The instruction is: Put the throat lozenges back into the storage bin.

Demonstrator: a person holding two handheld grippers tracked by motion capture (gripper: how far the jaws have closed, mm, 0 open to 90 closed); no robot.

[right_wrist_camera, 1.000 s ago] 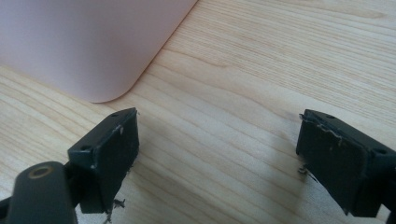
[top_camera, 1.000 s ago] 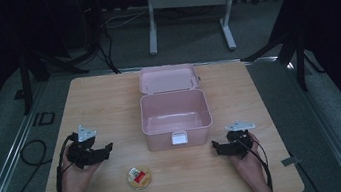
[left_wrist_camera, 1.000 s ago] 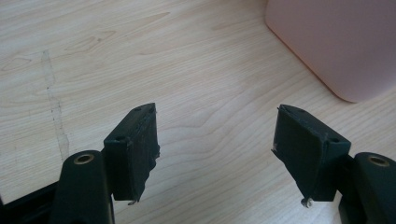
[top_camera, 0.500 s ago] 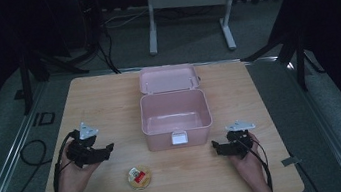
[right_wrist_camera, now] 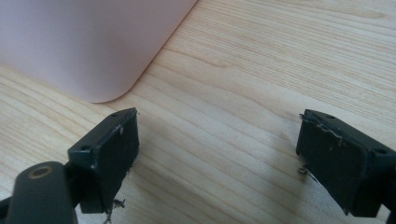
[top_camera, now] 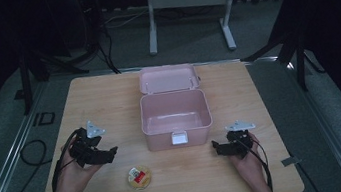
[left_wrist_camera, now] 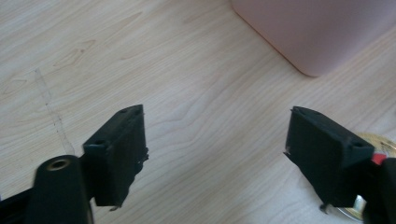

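Claws are held spread over the worktop [top_camera: 108,99]: left claw [top_camera: 108,154] just beside the tin [top_camera: 139,177], right claw [top_camera: 217,147] near the box [top_camera: 175,113].

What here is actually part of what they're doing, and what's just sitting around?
In play: left gripper, open, close to the small round tub; open pink box; right gripper, open.

Just around: wooden table; metal stand on the floor behind.

The left tongs [top_camera: 111,151] have slid slightly right across the worktop [top_camera: 109,104], closer to the small round tin [top_camera: 139,177]. The left forearm angles further inward.
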